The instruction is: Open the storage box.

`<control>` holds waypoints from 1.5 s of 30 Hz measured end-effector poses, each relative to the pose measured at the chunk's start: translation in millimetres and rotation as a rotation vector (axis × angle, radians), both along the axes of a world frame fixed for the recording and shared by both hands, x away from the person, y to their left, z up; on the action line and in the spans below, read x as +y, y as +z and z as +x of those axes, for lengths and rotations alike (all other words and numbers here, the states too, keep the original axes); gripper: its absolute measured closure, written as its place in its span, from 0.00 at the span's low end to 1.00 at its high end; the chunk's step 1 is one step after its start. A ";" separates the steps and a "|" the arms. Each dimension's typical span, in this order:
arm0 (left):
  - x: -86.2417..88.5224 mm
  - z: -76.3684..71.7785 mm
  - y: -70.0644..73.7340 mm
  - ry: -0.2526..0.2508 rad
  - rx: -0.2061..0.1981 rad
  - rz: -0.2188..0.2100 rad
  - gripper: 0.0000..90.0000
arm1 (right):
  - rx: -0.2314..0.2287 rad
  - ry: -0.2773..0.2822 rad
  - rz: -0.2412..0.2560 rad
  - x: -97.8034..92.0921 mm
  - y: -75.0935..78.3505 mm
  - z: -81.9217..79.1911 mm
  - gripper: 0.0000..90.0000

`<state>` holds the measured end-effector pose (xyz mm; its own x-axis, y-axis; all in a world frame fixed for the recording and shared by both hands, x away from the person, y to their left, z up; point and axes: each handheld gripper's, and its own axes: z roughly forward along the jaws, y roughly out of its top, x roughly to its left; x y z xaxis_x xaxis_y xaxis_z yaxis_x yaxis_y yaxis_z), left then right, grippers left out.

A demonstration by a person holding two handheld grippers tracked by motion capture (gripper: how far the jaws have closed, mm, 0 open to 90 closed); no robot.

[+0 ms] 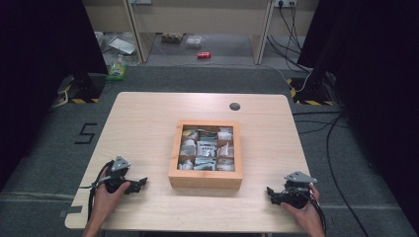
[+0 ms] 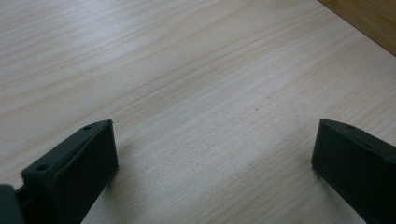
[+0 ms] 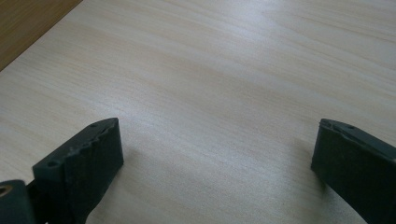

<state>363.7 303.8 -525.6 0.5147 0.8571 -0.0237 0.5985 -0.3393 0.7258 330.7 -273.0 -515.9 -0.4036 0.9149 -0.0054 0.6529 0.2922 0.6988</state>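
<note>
A square wooden box [image 1: 205, 178] stands in the middle of the light wooden table [image 1: 143, 123], its compartments holding several small white and grey packets [image 1: 206, 148]. My left gripper [image 1: 142, 183] rests near the front left, pointing toward the box, and is open with nothing between its fingers [image 2: 70, 172]. At the front right my right gripper [image 1: 270, 192] points toward the box and is also open and empty, its fingers [image 3: 79, 168] wide apart over bare tabletop. A corner of the box [image 2: 369, 18] appears at the top right of the left gripper view and the box [image 3: 28, 18] at the top left of the right gripper view.
A small dark round disc [image 1: 234, 106] sits in the table behind the box. Beyond the table lie a green bottle [image 1: 117, 70], a red can [image 1: 204, 55] and cables [image 1: 296, 29] on the grey floor. Black stands [image 1: 84, 84] flank the far corners.
</note>
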 end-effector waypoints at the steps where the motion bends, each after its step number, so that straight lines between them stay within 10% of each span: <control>1: 0.1 0.1 0.0 -0.001 -0.001 0.001 0.00 | 0.000 0.000 0.000 0.0 0.0 0.0 0.03; 13: 1.6 1.0 0.0 0.014 0.000 0.000 0.00 | -0.018 -0.013 0.013 -2.0 1.2 -1.2 0.15; 23: 1.6 1.0 0.0 0.013 0.000 0.000 0.00 | -0.101 0.017 0.190 0.2 21.9 -6.5 0.17; 45: 1.6 0.9 0.0 0.013 0.000 0.000 0.00 | -0.157 0.184 0.187 60.7 38.3 -16.2 0.27</control>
<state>364.7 305.4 -525.6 0.5032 0.8639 -0.0233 0.6028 -0.3316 0.7257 314.5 -212.3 -477.6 -0.5700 0.8176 0.0813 0.4811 0.2520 0.8397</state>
